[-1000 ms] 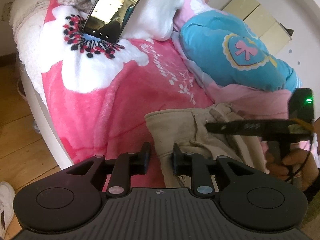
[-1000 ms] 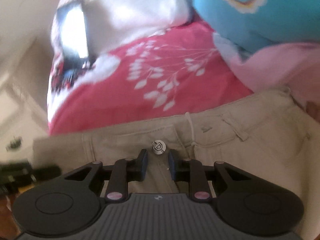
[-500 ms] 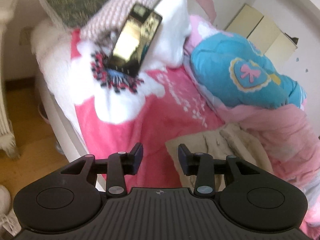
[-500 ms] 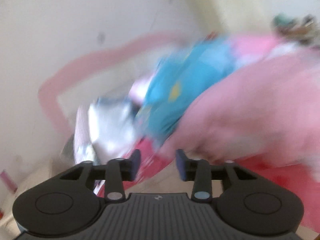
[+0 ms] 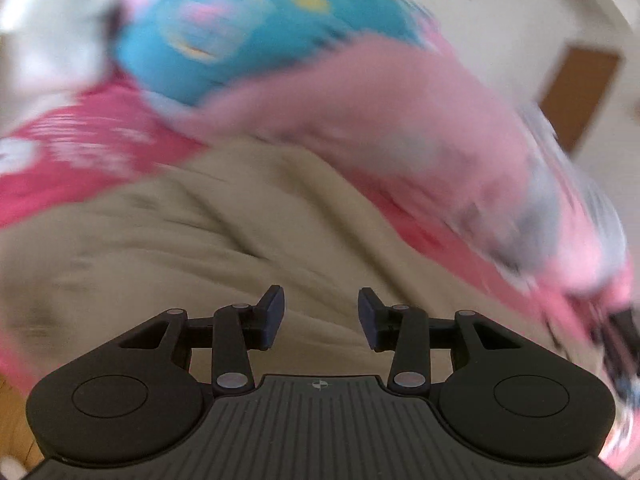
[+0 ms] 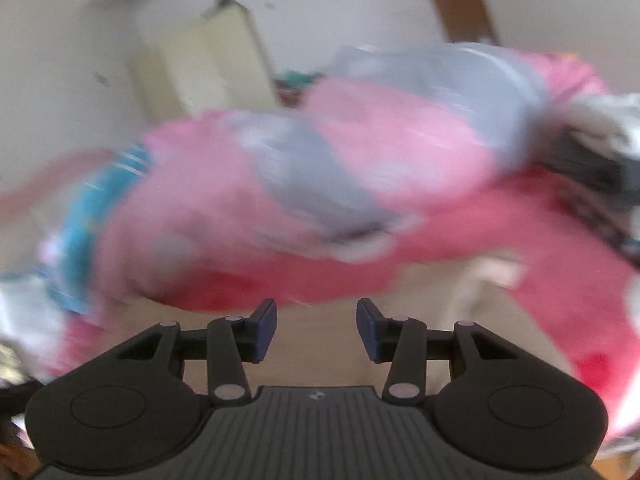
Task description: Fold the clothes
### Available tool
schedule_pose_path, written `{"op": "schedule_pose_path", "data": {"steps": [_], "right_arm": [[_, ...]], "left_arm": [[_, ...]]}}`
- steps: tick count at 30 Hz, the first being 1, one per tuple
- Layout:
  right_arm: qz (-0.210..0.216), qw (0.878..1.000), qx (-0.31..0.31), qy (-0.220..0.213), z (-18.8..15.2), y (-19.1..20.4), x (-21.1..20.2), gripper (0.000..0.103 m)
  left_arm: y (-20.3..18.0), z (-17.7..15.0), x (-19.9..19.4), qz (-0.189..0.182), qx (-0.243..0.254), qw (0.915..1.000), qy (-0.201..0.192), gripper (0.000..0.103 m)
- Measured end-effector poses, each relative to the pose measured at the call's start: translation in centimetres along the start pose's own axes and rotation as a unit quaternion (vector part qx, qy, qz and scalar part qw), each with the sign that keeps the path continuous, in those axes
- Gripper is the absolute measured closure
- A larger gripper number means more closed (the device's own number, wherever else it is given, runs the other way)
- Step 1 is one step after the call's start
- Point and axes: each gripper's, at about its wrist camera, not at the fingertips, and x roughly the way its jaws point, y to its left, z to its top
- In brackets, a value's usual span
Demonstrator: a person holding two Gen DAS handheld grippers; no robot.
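Beige trousers lie spread on the pink bedcover, blurred by motion, filling the lower middle of the left wrist view. My left gripper hangs open just above them, nothing between its fingers. In the right wrist view a beige stretch of the trousers shows under and beyond my right gripper, which is also open and empty. Both views are smeared, so folds and edges of the trousers are hard to read.
A blue cushion and a bunched pink quilt lie behind the trousers. The red-pink blanket covers the bed. A cream cabinet stands by the wall; dark clothing lies at the right.
Both grippers opened from nearly shut and swung fast to the right; the phone and white pillow left the left view. The right gripper left the trouser waistband button.
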Motion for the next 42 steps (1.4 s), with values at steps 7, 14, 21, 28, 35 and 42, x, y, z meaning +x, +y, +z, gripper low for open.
{"op": "schedule_pose_path", "data": {"steps": [7, 14, 21, 28, 35, 42], "right_arm": [[-0.042, 0.999, 0.026, -0.004, 0.5, -3.6, 3.8, 0.031], [-0.049, 0.988, 0.145, 0.026, 0.7, -8.9, 11.2, 0.031], [-0.046, 0.980, 0.184, 0.054, -0.5, -10.9, 15.4, 0.084], [0.082, 0.973, 0.212, -0.048, 0.3, -9.6, 10.2, 0.096], [0.318, 0.938, 0.131, -0.047, -0.3, -2.3, 2.8, 0.096], [0.434, 0.897, -0.009, 0.079, -6.8, 4.9, -0.8, 0.096]], "left_arm": [[-4.2, -2.3, 4.9, -0.003, 0.053, 0.9979, 0.036, 0.062], [-3.9, -2.6, 5.4, 0.005, 0.057, 0.9975, 0.040, 0.053], [-3.7, -2.9, 5.6, 0.012, 0.050, 0.9979, 0.038, 0.041], [-3.0, -3.0, 5.8, 0.006, 0.032, 0.9987, 0.038, 0.038], [-2.5, -2.9, 5.7, -0.001, 0.010, 0.9994, 0.032, 0.038], [-1.2, -2.3, 5.2, -0.016, -0.024, 0.9992, 0.029, 0.039]]}}
